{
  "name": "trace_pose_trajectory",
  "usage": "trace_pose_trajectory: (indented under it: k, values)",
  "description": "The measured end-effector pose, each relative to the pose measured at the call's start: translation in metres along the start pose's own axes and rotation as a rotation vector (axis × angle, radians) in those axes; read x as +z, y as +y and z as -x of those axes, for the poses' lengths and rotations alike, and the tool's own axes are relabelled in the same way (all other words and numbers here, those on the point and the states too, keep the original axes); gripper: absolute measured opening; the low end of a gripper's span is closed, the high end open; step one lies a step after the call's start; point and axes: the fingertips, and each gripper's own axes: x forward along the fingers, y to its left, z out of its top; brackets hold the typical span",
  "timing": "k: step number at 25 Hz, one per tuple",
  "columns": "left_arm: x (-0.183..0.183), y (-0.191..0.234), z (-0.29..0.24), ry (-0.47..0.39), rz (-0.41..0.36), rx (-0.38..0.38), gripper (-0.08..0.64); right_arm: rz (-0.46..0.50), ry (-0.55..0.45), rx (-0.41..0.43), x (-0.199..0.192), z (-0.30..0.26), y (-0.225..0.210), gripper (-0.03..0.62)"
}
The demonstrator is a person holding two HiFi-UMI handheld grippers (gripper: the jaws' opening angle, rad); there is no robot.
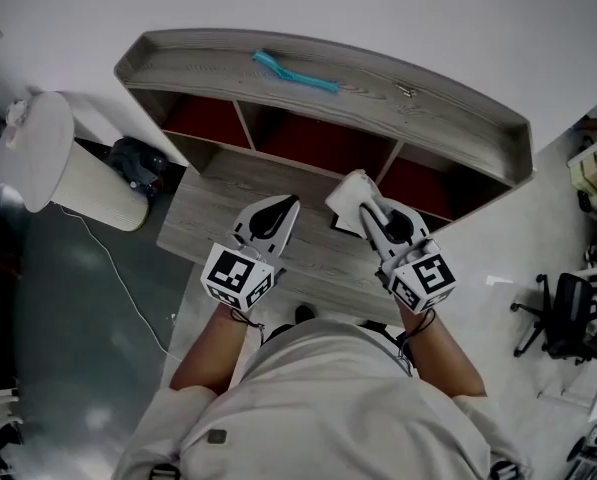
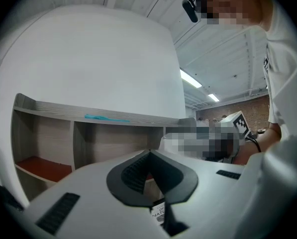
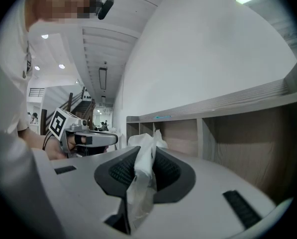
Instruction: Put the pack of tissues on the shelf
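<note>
Grey wood grain across the shelf [image 1: 448,103] ahead of both tongs, dark red on its compartment floors. Teal on the thin strip [image 1: 293,72] atop it. White on the pack of tissues [image 1: 350,196] in the right tongs [image 1: 363,206]. White shells, black ribbed pads, black-and-white square markers on these and the left tongs [image 1: 281,211].

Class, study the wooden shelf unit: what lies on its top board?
A turquoise stick-like item and a small metal piece lie on the top board. The compartments beneath show red floors, but the board covers their backs, so anything there cannot be seen.
</note>
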Motion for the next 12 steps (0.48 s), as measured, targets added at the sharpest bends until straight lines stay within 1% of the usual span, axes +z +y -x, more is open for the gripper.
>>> trace_pose_trajectory:
  k: [8, 12]
  values:
    - [0.002, 0.020, -0.010, -0.003, -0.016, -0.031, 0.015, 0.042, 0.009, -0.018, 0.005, -0.033, -0.001, 0.086]
    - [-0.004, 0.036, -0.018, 0.004, -0.013, -0.032, 0.015, 0.049, 0.021, -0.015, 0.003, -0.053, -0.002, 0.086]
